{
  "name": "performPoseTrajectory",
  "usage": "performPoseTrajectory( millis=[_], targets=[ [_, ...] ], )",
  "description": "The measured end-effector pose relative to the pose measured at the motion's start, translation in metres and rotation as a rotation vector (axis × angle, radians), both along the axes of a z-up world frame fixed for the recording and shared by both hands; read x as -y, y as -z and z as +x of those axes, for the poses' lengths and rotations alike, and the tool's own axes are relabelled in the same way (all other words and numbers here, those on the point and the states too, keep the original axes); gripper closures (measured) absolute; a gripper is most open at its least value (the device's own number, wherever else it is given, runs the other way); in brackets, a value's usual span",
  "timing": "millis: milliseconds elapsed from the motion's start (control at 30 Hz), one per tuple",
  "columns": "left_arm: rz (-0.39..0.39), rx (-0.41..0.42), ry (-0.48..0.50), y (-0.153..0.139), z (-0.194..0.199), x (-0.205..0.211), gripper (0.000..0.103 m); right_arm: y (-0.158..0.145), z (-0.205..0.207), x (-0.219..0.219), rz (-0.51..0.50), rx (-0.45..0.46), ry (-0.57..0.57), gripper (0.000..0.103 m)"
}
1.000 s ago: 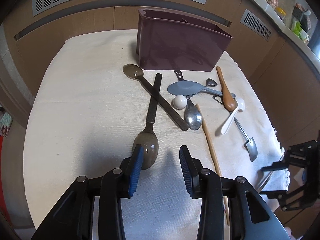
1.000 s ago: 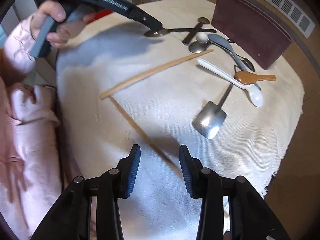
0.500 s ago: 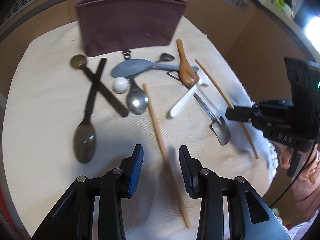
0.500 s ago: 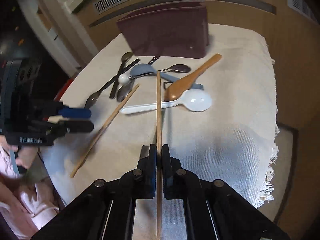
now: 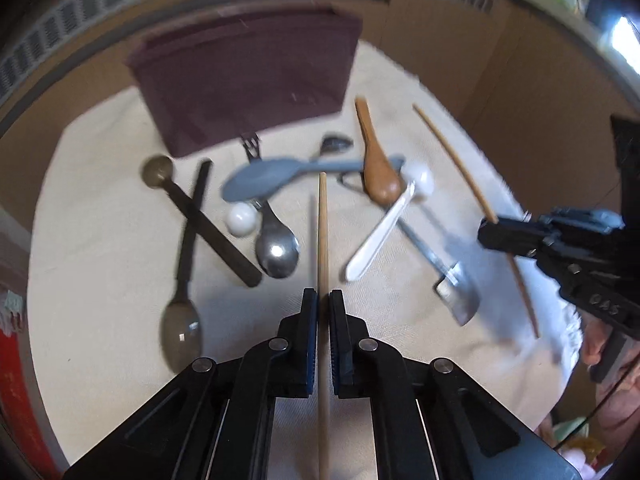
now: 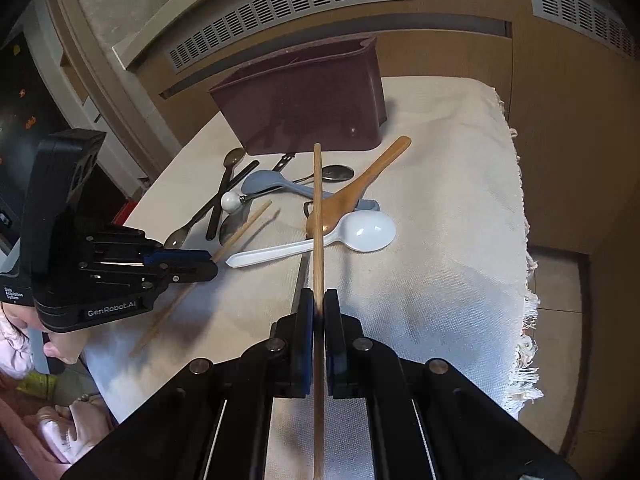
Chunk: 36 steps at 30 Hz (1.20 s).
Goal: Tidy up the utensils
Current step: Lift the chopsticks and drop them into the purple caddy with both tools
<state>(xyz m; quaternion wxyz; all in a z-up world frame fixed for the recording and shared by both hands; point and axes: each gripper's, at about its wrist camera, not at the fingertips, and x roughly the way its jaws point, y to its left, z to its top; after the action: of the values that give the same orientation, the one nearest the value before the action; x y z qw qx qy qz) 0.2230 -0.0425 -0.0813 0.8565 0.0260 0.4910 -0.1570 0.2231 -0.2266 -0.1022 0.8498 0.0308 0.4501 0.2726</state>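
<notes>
Left gripper: jaws closed on a chopstick, which is held lengthwise between the blue pads, tip pointed toward the bin.

Right gripper: jaws closed on a second chopstick, likewise held lengthwise, its tip seen in line with the bin's front wall.

Bin: dark maroon, upright at the far side of the cloth; inner dividers are glimpsed in the right wrist view.

Utensils laid loose on the cloth in front of the bin:
- white plastic spoon, bowl to the right in the right wrist view;
- brown wooden spoon, laid across the white spoon and the grey one;
- grey spoon, its bowl just beside a white-knobbed metal spoon;
- two dark long-handled spoons, crossed;
- flat metal scoop, near the cloth's right edge in the left wrist view;
- small metal spoon, close to the bin.

Left wrist view is blurred.
</notes>
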Motion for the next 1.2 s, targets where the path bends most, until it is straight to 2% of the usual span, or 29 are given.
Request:
performPoseTrajectory(
  millis=[133, 267, 367, 533, 600, 667, 767, 900, 1000, 1200],
  targets=[
    [-0.11, 0.148, -0.075, -0.035, -0.024, -0.023, 0.097, -0.018, -0.01, -0.004, 0.032, 0.045, 0.011, 0.099],
    [-0.172, 0.271, -0.106, -0.074, -0.027, -0.036, 0.097, -0.049, -0.016, -0.009, 0.049, 0.12, 0.029, 0.099],
    [-0.216, 0.42, -0.114, -0.123, -0.018, -0.043, 0.097, -0.096, -0.013, -0.013, 0.072, 0.26, 0.05, 0.099],
    [-0.292, 0.682, -0.132, -0.21, 0.013, -0.052, 0.097, -0.194, 0.011, -0.017, 0.168, 0.558, 0.103, 0.099],
    [-0.328, 0.732, -0.135, -0.228, 0.03, -0.055, 0.097, -0.218, 0.027, -0.021, 0.202, 0.623, 0.121, 0.099],
    [-0.345, 0.771, -0.143, -0.237, 0.051, -0.058, 0.097, -0.23, 0.046, -0.029, 0.233, 0.649, 0.133, 0.099],
    [-0.348, 0.808, -0.157, -0.233, 0.084, -0.063, 0.097, -0.227, 0.078, -0.041, 0.253, 0.657, 0.145, 0.099],
    [-0.314, 0.798, -0.163, -0.211, 0.117, -0.061, 0.097, -0.197, 0.12, -0.056, 0.242, 0.596, 0.137, 0.099],
    [-0.293, 0.769, -0.19, -0.184, 0.142, -0.066, 0.097, -0.172, 0.152, -0.061, 0.221, 0.541, 0.144, 0.099],
    [-0.294, 0.65, -0.227, -0.123, 0.188, -0.074, 0.097, -0.115, 0.194, -0.069, 0.16, 0.47, 0.165, 0.099]
  ],
)
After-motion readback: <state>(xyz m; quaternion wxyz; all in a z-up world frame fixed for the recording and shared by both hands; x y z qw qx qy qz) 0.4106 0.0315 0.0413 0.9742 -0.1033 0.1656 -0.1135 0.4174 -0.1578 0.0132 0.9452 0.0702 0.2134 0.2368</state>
